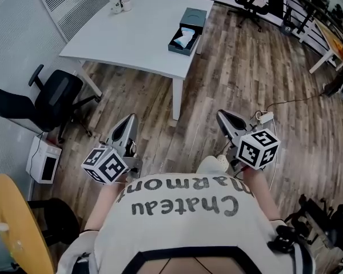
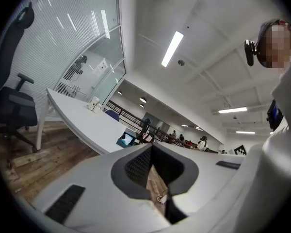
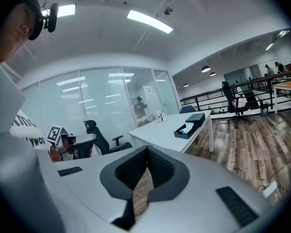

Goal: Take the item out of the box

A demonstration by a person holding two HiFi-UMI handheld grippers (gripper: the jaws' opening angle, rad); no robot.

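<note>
Fingers [image 2: 136, 166] of the left gripper [image 1: 129, 121] meet at their tips with nothing between them, and the right gripper [image 1: 224, 116] is likewise fully closed and empty, both held low in front of the person's white shirt [image 1: 183, 221], which bears the word "Chateau" and above it a partly hidden word showing "armon", both upside down from the head view. Each gripper carries a cube with black square markers; no other writing can be read. Wooden floor [image 1: 240, 79] fills most of the head view and lies open between the grippers and the white table [image 1: 137, 27] at 12 o'clock. A black office chair [image 1: 54, 99] stands at 9 o'clock, just off the table's left corner, and a yellow round tabletop [image 1: 20, 227] cuts in at 7 o'clock. The table's leg [image 1: 176, 99] drops at its near corner, straight ahead of the grippers. A white unit [image 1: 44, 163] sits on the floor at 8 o'clock. The dark box [image 1: 180, 43] rests open near the table's right edge at 12 o'clock, well apart from both grippers, with its lid [image 1: 193, 17] touching it behind. Two white cups [image 1: 119, 2] stand at the table's far edge at 11 o'clock. The item [image 1: 184, 37], pale and white-blue, lies inside the box. A white plug and cable [image 1: 265, 117] lie on the floor just beside the right gripper at 2 o'clock.
</note>
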